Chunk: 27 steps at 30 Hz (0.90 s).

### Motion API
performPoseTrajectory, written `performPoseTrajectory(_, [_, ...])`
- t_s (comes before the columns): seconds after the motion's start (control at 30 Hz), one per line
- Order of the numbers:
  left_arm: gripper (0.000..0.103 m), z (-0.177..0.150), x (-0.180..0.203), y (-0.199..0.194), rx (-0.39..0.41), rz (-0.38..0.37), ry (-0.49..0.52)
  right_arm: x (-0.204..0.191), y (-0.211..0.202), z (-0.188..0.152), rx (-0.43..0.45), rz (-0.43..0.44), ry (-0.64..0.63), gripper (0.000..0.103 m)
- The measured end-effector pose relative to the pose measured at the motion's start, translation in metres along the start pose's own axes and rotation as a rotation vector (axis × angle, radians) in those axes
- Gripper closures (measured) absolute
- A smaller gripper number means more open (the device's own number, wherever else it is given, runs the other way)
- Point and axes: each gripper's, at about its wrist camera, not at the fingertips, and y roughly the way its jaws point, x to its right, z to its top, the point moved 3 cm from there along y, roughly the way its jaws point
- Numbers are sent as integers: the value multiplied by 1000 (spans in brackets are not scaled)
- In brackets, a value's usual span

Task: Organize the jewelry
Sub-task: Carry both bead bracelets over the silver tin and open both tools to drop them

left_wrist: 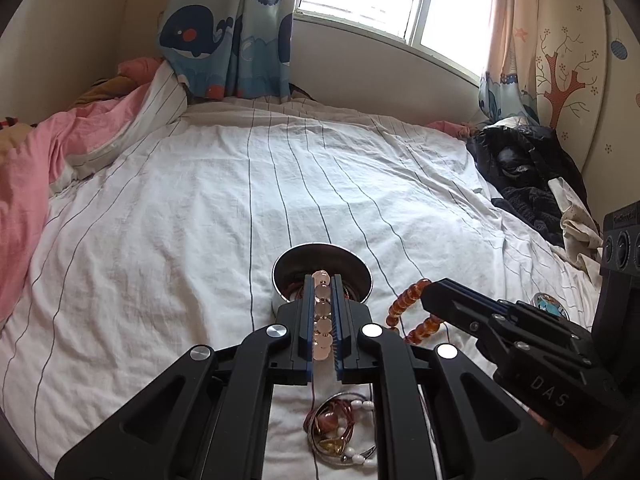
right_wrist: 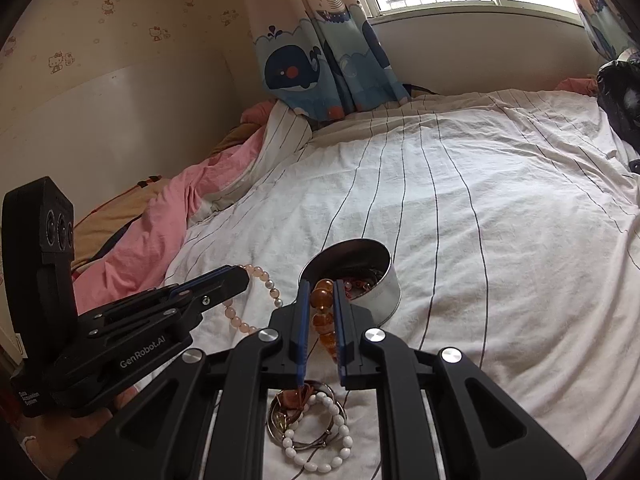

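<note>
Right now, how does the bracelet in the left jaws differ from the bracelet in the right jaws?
The pale pink bead bracelet has milky, light beads, while the amber bead bracelet has darker, translucent orange-brown beads. The pink one is clamped in the left gripper, the amber one in the right gripper. Both are strings of round beads, each pinched between shut jaws and hanging beside them, near the round metal tin.

Tin [left_wrist: 322, 254] contents half hidden; loose bracelet pile [right_wrist: 308, 432] partly behind gripper frame
</note>
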Motion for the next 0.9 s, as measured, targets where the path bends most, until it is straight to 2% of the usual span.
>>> performPoseTrajectory(0.27, [96, 23, 0, 28, 25, -49, -52, 4, 28, 28, 10, 22, 0, 91])
performPoseTrajectory(0.43, [96, 32, -14, 51, 38, -93, -140, 7, 48, 43, 21, 26, -1, 91])
performPoseTrajectory(0.5, [96, 29, -21, 70, -7, -81, -161, 11, 59, 46, 19, 18, 1, 91])
performPoseTrajectory(0.53, [96, 25, -26, 83, -59, -64, -169, 14, 66, 45, 6, 10, 0, 91])
performPoseTrajectory(0.63, [96, 9, -33, 104, -150, -11, -149, 26, 97, 33, -109, -11, 8, 90])
performPoseTrajectory(0.73, [96, 1, -34, 94, -149, 11, -112, 33, 101, 20, -130, -31, 20, 85])
performPoseTrajectory(0.9, [95, -10, -40, 72, -164, 29, -96, 31, 81, 15, -117, -42, 32, 85])
